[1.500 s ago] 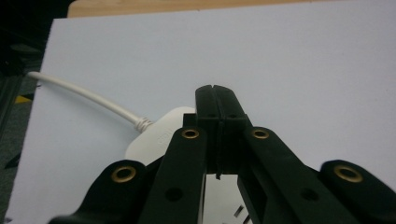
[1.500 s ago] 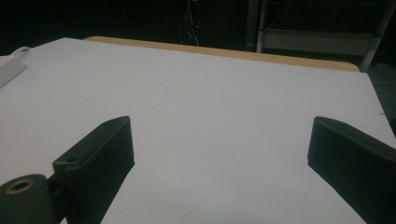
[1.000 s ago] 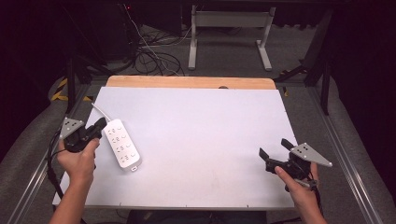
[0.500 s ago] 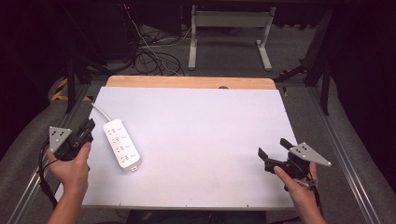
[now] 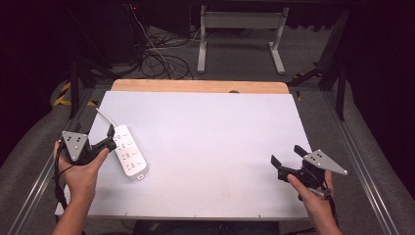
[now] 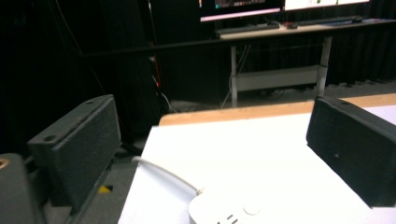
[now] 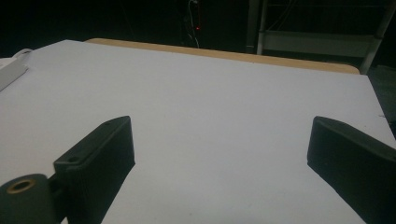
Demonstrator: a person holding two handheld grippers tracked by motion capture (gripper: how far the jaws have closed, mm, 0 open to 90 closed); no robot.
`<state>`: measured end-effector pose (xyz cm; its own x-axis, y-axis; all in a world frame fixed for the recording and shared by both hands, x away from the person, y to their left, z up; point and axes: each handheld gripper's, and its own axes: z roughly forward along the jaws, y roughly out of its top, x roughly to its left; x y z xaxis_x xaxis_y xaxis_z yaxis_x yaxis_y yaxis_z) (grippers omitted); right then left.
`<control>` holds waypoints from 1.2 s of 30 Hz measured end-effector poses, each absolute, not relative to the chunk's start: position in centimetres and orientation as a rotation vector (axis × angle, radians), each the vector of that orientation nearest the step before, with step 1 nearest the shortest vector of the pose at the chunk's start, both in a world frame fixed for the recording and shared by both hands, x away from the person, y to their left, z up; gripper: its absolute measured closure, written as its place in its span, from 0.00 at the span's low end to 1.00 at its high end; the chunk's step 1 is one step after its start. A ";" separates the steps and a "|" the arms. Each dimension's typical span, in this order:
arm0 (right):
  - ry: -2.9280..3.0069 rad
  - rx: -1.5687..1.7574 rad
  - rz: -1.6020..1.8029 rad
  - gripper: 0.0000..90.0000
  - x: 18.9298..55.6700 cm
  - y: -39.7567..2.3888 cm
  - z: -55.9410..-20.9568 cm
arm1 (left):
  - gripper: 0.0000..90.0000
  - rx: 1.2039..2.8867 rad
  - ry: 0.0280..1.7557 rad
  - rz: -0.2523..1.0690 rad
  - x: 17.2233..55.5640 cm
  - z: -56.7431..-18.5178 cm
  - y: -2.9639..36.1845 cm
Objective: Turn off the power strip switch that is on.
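Note:
A white power strip (image 5: 129,156) lies on the left of the white table top (image 5: 210,132), and its white cable (image 5: 103,117) runs off the far left edge. My left gripper (image 5: 108,139) sits at the strip's cabled end. Its jaws have just been opening and now stand wide. In the left gripper view the strip's end (image 6: 224,210) lies low between the open left gripper (image 6: 215,154) jaws, which do not touch it. My right gripper (image 5: 286,155) rests open near the table's front right. The right gripper (image 7: 219,149) has only bare table between its jaws.
A wooden strip (image 5: 195,86) borders the table's far edge. Beyond it are loose cables (image 5: 161,58) on the floor and a desk frame (image 5: 240,34). Metal rails (image 5: 364,171) run along both sides of the table. The strip's corner (image 7: 9,72) appears far left in the right gripper view.
The left gripper's jaws, shut at the strip's cabled end a second ago, now stand wide open. The left hand drew back slightly toward the near left. The right hand kept still.

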<state>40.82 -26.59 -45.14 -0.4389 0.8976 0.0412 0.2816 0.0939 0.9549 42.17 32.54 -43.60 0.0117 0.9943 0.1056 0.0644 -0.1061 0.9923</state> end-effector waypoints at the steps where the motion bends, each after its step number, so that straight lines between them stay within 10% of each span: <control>1: 1.793 1.157 1.360 0.09 40.8 -26.6 -45.1 | 0.03 1.346 1.199 1.234 42.3 -43.7 32.4; 36: 1.779 1.121 1.374 0.04 41.0 -26.5 -45.0 | 0.01 1.364 1.202 1.209 42.1 -44.6 32.9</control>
